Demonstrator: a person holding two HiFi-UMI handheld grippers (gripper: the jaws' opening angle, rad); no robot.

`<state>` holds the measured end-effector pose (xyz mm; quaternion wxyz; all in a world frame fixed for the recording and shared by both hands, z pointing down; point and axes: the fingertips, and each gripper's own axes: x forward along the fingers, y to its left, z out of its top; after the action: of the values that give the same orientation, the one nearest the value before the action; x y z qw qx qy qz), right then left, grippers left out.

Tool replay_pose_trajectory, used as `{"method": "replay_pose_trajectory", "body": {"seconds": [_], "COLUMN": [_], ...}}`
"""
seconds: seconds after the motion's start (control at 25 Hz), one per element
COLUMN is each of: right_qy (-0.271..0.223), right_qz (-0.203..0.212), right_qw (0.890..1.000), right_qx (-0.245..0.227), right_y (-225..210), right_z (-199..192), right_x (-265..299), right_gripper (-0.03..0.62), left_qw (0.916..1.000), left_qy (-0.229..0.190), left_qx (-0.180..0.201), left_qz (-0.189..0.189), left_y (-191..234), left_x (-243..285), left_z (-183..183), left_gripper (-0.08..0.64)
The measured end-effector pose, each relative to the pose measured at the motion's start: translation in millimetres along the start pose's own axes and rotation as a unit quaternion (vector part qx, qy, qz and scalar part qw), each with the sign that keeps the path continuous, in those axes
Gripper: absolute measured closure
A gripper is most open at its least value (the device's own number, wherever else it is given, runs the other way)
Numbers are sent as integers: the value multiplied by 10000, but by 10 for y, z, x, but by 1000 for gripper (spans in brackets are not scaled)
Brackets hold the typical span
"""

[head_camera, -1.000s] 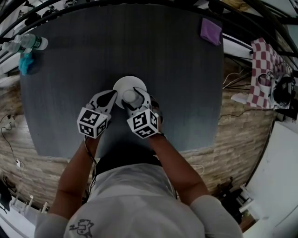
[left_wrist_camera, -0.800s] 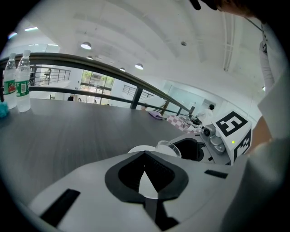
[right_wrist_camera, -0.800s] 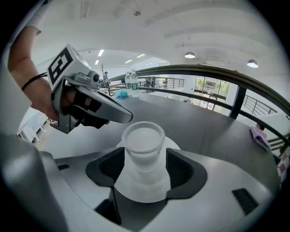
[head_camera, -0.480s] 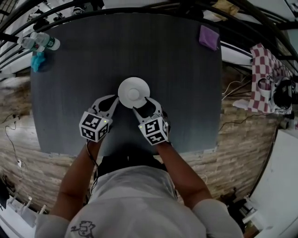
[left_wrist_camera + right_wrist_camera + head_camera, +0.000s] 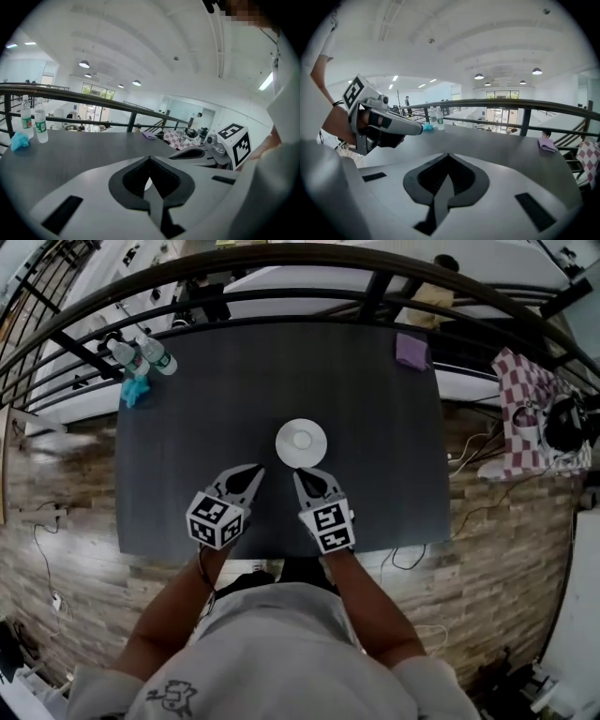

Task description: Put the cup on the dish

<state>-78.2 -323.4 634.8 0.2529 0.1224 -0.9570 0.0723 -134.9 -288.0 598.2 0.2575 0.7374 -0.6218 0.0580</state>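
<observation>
Left tongs (image 5: 253, 472), right tongs (image 5: 302, 474) back from cup (image 5: 301, 438) on dish (image 5: 316, 452), shut empty, right just now; bottles (image 5: 150, 354) afar.

Cup (image 5: 302, 438) on dish (image 5: 285, 448); bottles (image 5: 142, 356) behind left, cloth (image 5: 411, 351) behind right

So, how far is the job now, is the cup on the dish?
Looks done: the cup stands on the dish. In hand: nothing; the left gripper and right gripper are both shut, empty, apart from the dish. Left: nothing that I can see.
</observation>
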Motion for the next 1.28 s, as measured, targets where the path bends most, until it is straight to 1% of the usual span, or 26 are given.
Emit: {"method": "replay_pose_trajectory", "body": {"seconds": [0.16, 0.4, 0.52, 0.8, 0.92, 1.04, 1.12, 1.28], "right_qy": [-397, -812, -932, -1106, -1204, -1302, -1366, -1494], "right_qz": [-245, -370, -432, -456, -380, -267, -167, 4], "right_qw": [9986, 9953, 9941, 9928, 9920, 9909, 9901, 9879], "right_qx": [256, 371, 360, 89, -17, -193, -282, -414], "right_y": [559, 1404, 1635, 1984, 2128, 2253, 2318, 2399], "right_z": [361, 662, 725, 872, 835, 761, 666, 397], "right_x": [-324, -830, -1085, -1678, -1993, -2370, -2663, -3262], "right_gripper": [578, 578, 578, 578, 578, 578, 578, 578], "left_qw": [9991, 9955, 9942, 9927, 9924, 9913, 9908, 9896], "left_qy": [-160, -474, -578, -776, -878, -1068, -1172, -1332], "left_qx": [114, 536, 572, 496, 471, 429, 379, 421], "left_qz": [-364, -617, -702, -778, -721, -644, -556, -340], "left_y": [-291, -659, -837, -1281, -1562, -1911, -2201, -2848], "left_x": [-653, -1567, -1801, -2184, -2377, -2544, -2617, -2706], "left_z": [27, 84, 91, 130, 101, 47, -36, -232], "left_gripper": [561, 561, 561, 561, 561, 561, 561, 561]}}
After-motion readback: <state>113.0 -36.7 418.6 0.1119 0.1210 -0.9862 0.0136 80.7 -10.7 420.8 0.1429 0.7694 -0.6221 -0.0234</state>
